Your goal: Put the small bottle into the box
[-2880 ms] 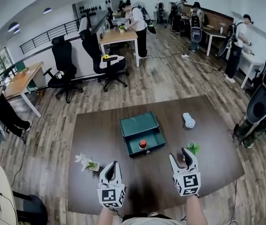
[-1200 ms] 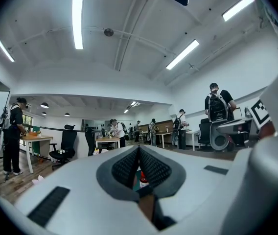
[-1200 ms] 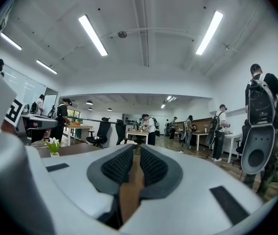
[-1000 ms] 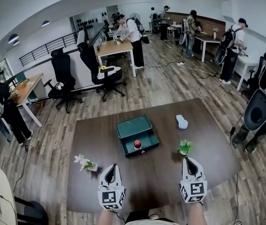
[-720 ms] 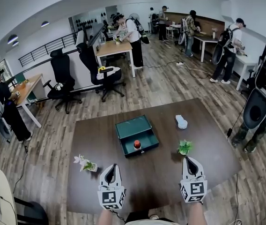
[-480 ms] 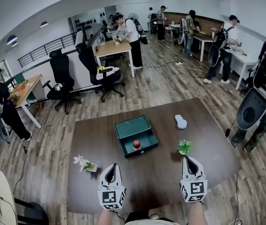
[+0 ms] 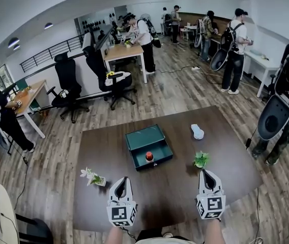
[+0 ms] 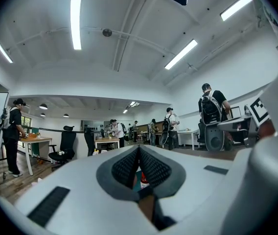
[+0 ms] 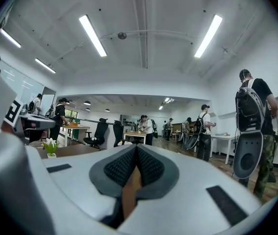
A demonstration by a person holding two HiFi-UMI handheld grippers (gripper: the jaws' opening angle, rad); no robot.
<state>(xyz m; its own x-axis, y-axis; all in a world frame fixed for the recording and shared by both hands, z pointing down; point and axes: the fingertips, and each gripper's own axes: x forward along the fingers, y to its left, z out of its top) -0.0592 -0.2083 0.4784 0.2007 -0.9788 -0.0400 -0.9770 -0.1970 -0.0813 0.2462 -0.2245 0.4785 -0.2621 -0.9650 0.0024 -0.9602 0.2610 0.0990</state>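
An open green box (image 7: 145,137) stands mid-table, and the small red-capped bottle (image 7: 148,156) stands upright inside its front part. My left gripper (image 7: 123,179) rests near the table's front edge, below and left of the box, jaws shut and empty. In the left gripper view the pads (image 8: 129,166) meet, and the bottle (image 8: 143,179) peeks through the slit beneath them. My right gripper (image 7: 204,173) lies at the front right, just below a small green plant (image 7: 201,159), also shut with nothing in it. The right gripper view shows its pads (image 9: 150,167) pressed together.
A white-flowered pot (image 7: 92,177) sits left of the left gripper. A white ribbed object (image 7: 197,131) lies right of the box. The dark table (image 7: 236,151) ends just behind the grippers. Office chairs, desks and several people fill the room beyond.
Both grippers hold still over the last second; people at the back right walk about. Since the earliest frame the right gripper has drawn back from beside the green plant.
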